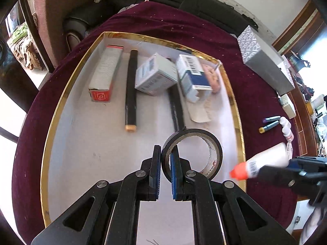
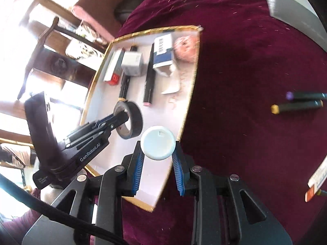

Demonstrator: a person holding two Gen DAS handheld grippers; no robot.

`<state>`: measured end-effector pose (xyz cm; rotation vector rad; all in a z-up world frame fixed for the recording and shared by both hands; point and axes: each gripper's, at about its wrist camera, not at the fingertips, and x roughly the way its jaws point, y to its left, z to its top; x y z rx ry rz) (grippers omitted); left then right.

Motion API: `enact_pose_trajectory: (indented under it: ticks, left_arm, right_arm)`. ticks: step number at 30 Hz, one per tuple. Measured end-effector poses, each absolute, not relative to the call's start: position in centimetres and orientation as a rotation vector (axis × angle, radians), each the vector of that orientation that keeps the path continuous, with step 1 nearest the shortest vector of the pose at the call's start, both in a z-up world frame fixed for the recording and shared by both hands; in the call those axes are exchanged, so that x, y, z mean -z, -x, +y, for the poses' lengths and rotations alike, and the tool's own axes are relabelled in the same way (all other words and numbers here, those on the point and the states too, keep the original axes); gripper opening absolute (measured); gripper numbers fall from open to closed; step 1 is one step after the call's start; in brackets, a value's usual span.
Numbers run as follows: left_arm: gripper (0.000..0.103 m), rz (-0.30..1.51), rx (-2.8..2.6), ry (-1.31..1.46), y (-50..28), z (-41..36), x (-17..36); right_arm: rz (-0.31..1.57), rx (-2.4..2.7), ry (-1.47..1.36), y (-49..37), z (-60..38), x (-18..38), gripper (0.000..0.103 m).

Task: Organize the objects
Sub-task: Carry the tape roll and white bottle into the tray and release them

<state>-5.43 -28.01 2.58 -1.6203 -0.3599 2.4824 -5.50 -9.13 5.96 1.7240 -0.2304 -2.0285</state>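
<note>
While the left wrist view looks down, the left gripper (image 1: 165, 153) has its fingers clamped on the wall of a black tape roll (image 1: 192, 153), held over the gold-rimmed white tray (image 1: 233, 94) on the maroon counter (image 1: 257, 94). Boxes and black markers lie in the tray. Over in the right wrist view, the right gripper (image 2: 158, 155) has its fingers clamped on a white bottle (image 2: 158, 145), bottom facing the camera, above the tray's near edge

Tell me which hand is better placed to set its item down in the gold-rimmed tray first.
Left. The left gripper holds its black roll of tape over the gold-rimmed white tray; the right gripper's white orange-capped bottle is only at the rim.
</note>
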Motion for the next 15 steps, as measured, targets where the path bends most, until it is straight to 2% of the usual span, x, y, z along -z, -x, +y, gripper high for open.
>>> enact_pose_trajectory:
  ticks: [15]
  left_arm:
    - [0.006,-0.356,-2.428,1.659,8.5,-29.2,-0.9]
  right_arm:
    - [-0.273,2.026,-1.883,11.2,-12.1,-1.8,0.025]
